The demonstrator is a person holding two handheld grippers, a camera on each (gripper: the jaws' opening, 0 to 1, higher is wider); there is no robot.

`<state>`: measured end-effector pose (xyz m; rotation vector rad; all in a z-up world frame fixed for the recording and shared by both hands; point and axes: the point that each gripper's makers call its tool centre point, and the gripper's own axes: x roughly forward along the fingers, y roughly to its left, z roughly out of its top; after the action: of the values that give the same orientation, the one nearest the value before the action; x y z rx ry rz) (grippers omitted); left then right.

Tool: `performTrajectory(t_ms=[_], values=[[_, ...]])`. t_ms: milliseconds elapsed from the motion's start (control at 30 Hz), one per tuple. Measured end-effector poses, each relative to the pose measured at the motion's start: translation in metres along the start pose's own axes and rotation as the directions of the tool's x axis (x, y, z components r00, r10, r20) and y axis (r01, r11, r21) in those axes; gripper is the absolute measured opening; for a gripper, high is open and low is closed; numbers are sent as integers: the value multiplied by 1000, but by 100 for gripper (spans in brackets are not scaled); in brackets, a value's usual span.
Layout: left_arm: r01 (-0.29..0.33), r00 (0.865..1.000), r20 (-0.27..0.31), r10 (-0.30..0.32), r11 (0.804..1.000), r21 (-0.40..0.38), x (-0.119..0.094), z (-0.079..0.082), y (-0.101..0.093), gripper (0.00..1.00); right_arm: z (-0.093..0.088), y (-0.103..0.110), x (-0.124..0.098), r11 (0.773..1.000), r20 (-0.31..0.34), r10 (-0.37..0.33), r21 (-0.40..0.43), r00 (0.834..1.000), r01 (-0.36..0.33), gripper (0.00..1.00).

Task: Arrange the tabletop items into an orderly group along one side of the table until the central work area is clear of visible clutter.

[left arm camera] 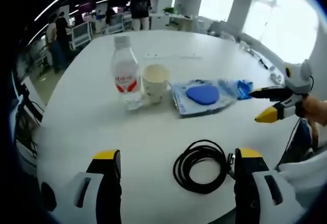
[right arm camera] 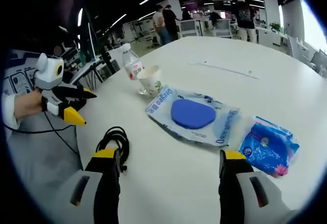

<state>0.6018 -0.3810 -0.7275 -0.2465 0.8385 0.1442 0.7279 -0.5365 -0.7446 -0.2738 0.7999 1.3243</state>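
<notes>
White round table (left arm camera: 168,127) sits in a strip-lit open office; both claws gape wide, empty.

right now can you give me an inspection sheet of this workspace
surface: white table, mostly bare beyond the items
job's things: bottle, upright, beside a paper cup; wipes pack lying flat next to the cup; small blue packet apart from the wipes pack
clutter: nothing seen beyond those items
grippers: left gripper open, fingers either side of the cable coil, empty; right gripper open, empty, pointing at the wipes pack
cables: black cable coiled near the table edge; thin lead hanging from the left gripper in the right gripper view
surroundings: open office, desks, people standing far back, windows on one side
</notes>
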Motion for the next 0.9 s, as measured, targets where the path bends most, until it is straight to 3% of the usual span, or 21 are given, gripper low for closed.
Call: performTrajectory(t_ms=[267, 733, 900], values=[[-4, 998, -65, 4, 1000, 5, 4, -30, 2, 87, -8, 31, 14, 996, -26, 76, -44, 997, -77, 76], [-1, 998, -57, -1, 1000, -26, 7, -39, 0, 82, -17, 56, 35, 989, -54, 134, -49, 989, -137, 73], [13, 996, -88, -12, 1000, 2, 9, -50, -8, 80, -21, 66, 44, 987, -67, 150, -53, 986, -154, 69]])
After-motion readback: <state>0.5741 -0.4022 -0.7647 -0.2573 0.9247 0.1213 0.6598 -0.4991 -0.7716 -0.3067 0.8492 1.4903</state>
